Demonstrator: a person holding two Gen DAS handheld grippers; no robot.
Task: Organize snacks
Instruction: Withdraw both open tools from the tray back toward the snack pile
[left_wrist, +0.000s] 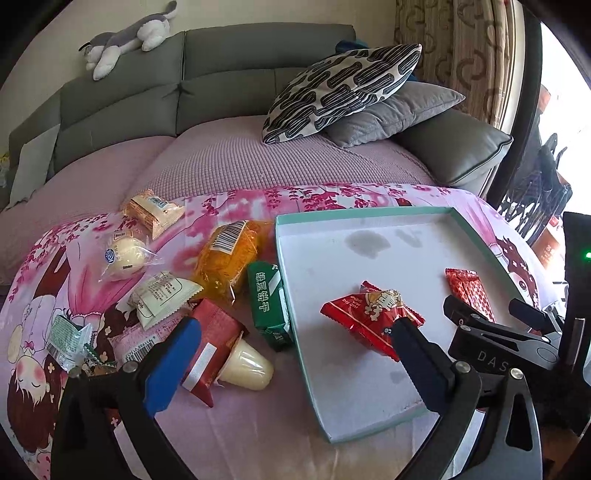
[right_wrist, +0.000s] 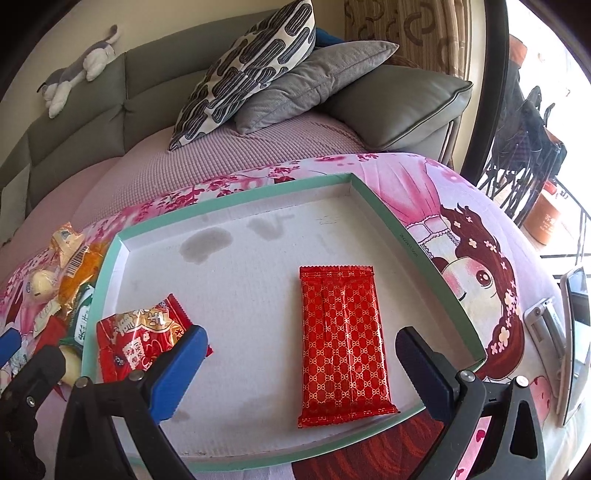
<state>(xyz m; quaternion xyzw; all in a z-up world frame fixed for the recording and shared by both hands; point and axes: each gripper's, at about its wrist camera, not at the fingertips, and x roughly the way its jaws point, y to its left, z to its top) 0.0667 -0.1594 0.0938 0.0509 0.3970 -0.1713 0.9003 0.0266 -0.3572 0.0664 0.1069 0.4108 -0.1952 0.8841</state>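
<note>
1. While the left gripper (left_wrist: 295, 354) hangs with its fingers spread wide and nothing between the pads, the left wrist view shows the white tray with a mint-green rim (left_wrist: 362, 214) lying on a pink cartoon-print cloth (left_wrist: 236, 206).
2. Inside the tray, a crinkled red snack bag (left_wrist: 364, 317) lies near its left rim, just beyond the dark right finger (left_wrist: 417, 354); whether they touch cannot be told.
3. Left of the tray, outside it, lie a green biscuit pack (left_wrist: 267, 302) against the rim, an orange bag (left_wrist: 227, 254), a jelly cup (left_wrist: 245, 367) and several small wrapped cakes.
4. In the right wrist view, the right gripper (right_wrist: 301, 356) also stands wide open, its fingers either side of a flat red patterned packet (right_wrist: 343, 339) without pressing it.
5. That packet lies in the tray's near right part; the red snack bag sits toward the tray's left rim.
</note>
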